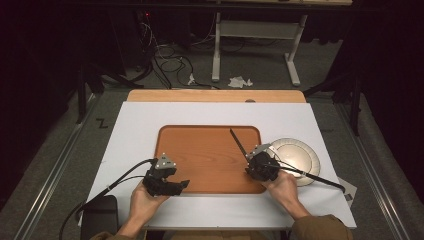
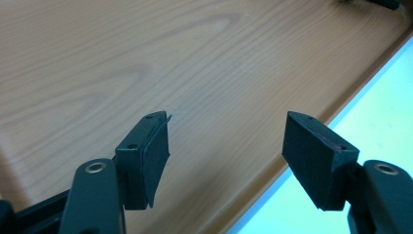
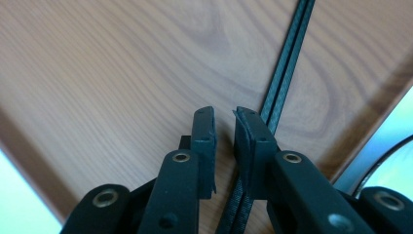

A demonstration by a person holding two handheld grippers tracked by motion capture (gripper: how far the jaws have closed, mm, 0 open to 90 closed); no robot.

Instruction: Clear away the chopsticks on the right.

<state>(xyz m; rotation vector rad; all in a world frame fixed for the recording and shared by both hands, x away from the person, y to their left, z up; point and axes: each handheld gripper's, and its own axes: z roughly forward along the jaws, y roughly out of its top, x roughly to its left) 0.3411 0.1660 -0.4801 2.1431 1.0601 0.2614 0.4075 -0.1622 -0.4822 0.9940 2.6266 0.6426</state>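
Note:
A pair of black chopsticks (image 1: 238,142) lies on the wooden tray (image 1: 200,150), slanting from its far right part toward my right gripper (image 1: 250,162). In the right gripper view the chopsticks (image 3: 287,63) run under the right finger, flat on the tray (image 3: 97,73). The right gripper (image 3: 224,114) is open by a narrow gap, and bare wood shows between the pads. My left gripper (image 1: 181,186) hovers at the tray's near edge. In its own view the left gripper (image 2: 226,119) stands wide open over the tray (image 2: 146,58) with nothing between its fingers.
A pale round plate (image 1: 295,155) sits right of the tray, its rim (image 3: 394,165) close to my right gripper. A thin black line, cable or rod, crosses it (image 1: 320,177). A white mat (image 1: 150,115) covers the table. A black box (image 1: 100,215) sits at the near left corner.

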